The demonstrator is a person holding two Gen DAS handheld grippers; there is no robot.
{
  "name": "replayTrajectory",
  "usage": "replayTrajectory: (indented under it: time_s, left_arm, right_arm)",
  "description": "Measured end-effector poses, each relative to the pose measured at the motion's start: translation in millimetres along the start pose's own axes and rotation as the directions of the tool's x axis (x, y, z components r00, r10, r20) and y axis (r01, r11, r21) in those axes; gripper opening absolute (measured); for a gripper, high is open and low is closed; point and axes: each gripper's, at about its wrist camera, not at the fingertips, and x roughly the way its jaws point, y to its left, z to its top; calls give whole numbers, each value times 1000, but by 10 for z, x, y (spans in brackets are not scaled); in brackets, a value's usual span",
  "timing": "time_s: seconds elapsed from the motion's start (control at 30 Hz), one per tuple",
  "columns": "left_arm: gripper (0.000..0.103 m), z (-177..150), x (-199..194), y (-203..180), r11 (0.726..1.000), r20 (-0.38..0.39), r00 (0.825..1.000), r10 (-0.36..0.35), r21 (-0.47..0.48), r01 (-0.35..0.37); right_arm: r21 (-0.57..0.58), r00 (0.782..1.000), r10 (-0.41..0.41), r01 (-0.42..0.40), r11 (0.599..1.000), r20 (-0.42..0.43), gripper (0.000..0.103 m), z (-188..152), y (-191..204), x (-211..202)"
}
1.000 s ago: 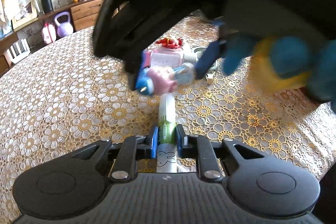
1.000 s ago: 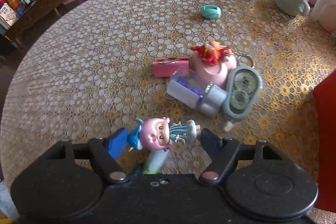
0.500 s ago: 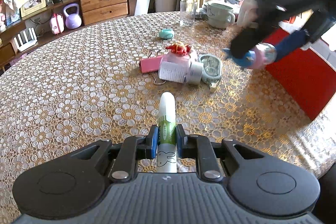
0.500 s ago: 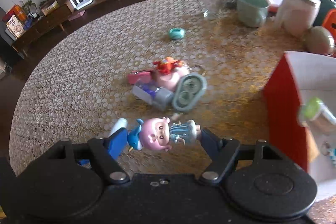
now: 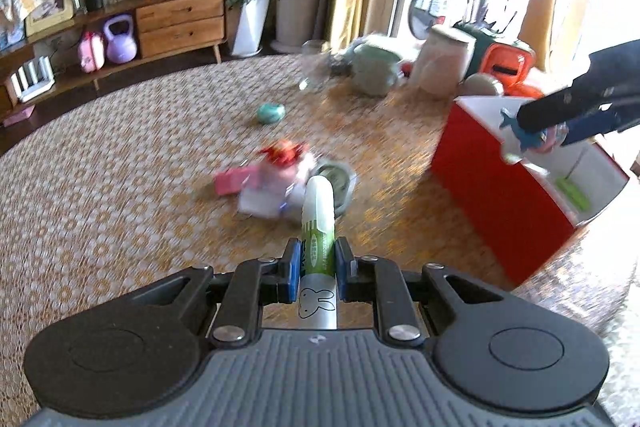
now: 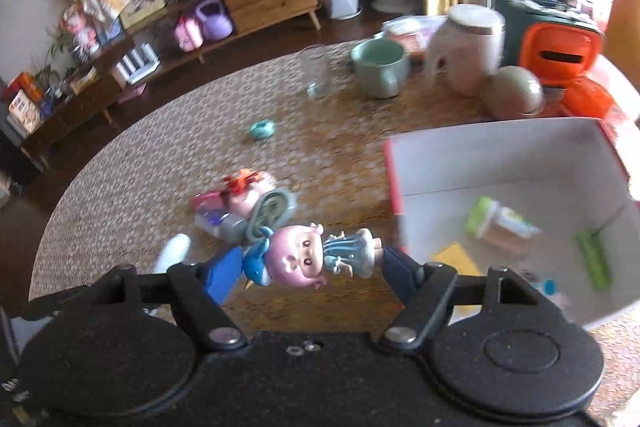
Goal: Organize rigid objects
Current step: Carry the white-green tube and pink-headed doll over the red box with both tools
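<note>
Item one: a glue stick [image 5: 318, 223], white cap forward, green label, rabbit drawing on the barrel, clamped between the blue pads of my left gripper [image 5: 317, 263] and carried above the table [image 5: 120, 187]. Item two: a pink-headed doll [image 6: 310, 257] in a blue dress, lying sideways, pinched head and foot between the fingers of my right gripper [image 6: 308, 261]; in the left view that gripper [image 5: 560, 129] hung over the near rim of the red box [image 5: 500, 187], the doll only a blur there. Inside the box [image 6: 500, 155], white-walled: a small green-capped bottle [image 6: 500, 223] on its side, a green stick [image 6: 594, 259], a yellow card [image 6: 456, 257] and a small blue-topped piece I could not identify. On the table, well apart from the box: a loose heap [image 6: 244, 207] holding a pink case, a red-topped pink toy, a clear box and a grey-green tape dispenser, all blurred. Beyond it, alone, a teal ring [image 6: 263, 129]. Far edge: a glass [image 6: 318, 75], a green mug [image 6: 380, 67], a white jar [image 6: 466, 51] and an orange container [image 6: 556, 55].
</note>
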Motion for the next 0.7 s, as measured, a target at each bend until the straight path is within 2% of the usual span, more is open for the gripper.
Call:
replayTrajectory:
  time_s: [0.37, 0.7]
  left_arm:
    - [17, 409, -41, -813, 994, 16, 996, -90, 55, 89]
    - [17, 678, 254, -1641, 978, -23, 987, -161, 132, 163]
  right_arm:
    - [92, 994, -72, 64, 994, 82, 76, -33, -915, -454]
    - [151, 986, -150, 138, 979, 69, 76, -99, -1627, -479]
